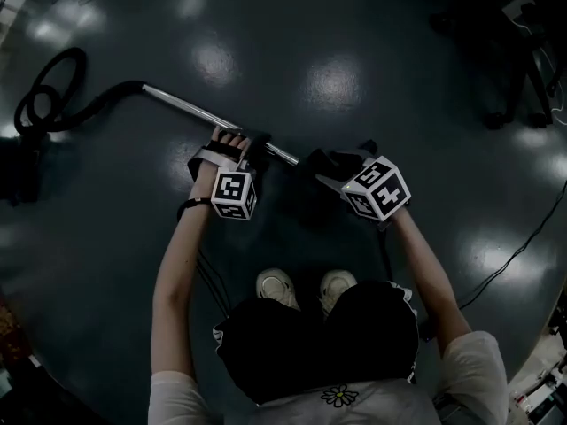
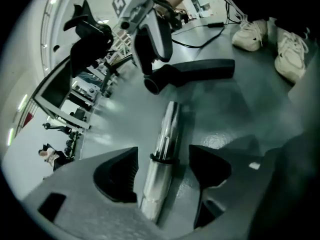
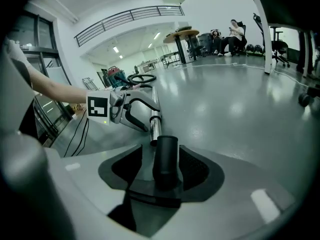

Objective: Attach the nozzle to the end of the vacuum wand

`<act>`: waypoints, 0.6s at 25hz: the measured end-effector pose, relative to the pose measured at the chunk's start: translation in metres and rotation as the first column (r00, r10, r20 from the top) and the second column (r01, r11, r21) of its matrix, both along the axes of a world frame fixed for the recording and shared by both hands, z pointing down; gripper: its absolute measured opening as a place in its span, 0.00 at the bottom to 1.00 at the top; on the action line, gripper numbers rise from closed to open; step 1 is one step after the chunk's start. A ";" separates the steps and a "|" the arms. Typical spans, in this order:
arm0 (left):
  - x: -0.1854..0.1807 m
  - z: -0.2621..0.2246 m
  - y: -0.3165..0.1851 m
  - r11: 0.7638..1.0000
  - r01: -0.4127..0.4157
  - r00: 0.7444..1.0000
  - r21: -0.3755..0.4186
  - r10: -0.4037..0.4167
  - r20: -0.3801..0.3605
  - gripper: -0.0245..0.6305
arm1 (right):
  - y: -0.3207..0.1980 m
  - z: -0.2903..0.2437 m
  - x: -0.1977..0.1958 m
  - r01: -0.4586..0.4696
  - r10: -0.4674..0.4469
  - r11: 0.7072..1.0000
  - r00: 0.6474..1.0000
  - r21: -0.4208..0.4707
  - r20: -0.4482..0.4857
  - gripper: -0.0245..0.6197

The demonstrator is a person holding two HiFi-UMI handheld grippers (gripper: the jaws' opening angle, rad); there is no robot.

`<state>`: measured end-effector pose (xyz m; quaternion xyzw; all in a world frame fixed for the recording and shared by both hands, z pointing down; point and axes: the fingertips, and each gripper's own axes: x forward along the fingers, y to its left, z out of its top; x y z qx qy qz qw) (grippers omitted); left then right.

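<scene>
While both parts lie on the floor [image 1: 354, 69], head view shows the left gripper [image 1: 237, 147] over the silver wand [image 1: 190, 112], right gripper [image 1: 344, 165] by its end. Left gripper view: jaws apart, wand between, untouched. Right gripper view: jaws apart round the black tube-mouthed nozzle [image 3: 165, 156], not yet joined. Step: prob. grasping; next, clamp both & align.

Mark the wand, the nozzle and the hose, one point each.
wand [image 2: 156, 184]: left gripper view, shiny tube below its black ring.
nozzle [image 3: 165, 154]: right gripper view, black round neck.
hose [image 1: 97, 103]: head view, stretch between coil and wand.
</scene>
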<state>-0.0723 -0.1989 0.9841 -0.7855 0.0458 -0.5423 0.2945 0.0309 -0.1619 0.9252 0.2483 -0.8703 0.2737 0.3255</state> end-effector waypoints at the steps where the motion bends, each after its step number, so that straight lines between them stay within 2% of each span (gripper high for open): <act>1: 0.001 0.007 0.001 1.000 -0.026 0.999 -0.006 0.026 0.032 0.53 | 0.000 0.004 -0.001 0.013 -0.013 1.000 1.000 -0.003 -0.015 0.39; 2: 0.004 0.012 0.000 0.999 -0.043 0.998 -0.005 0.043 0.051 0.51 | -0.001 0.008 -0.001 0.023 -0.023 1.000 0.999 -0.008 -0.027 0.39; 5: 0.012 0.021 -0.002 0.998 -0.056 0.997 0.013 0.055 0.057 0.33 | -0.001 0.020 -0.004 0.045 -0.046 0.999 0.997 -0.031 -0.055 0.38; 8: 0.017 0.023 -0.005 0.998 -0.055 0.997 0.015 0.055 0.052 0.33 | -0.003 0.033 -0.005 0.076 -0.081 0.996 0.993 -0.051 -0.090 0.37; 11: 0.019 0.020 -0.005 0.998 -0.058 0.997 0.013 0.057 0.048 0.33 | -0.002 0.040 -0.007 0.103 -0.109 0.992 0.990 -0.066 -0.087 0.35; 15: 0.025 -0.013 -0.017 0.997 -0.041 0.999 0.062 0.042 -0.022 0.33 | 0.004 0.040 -0.013 0.169 -0.180 0.979 0.979 -0.111 -0.095 0.34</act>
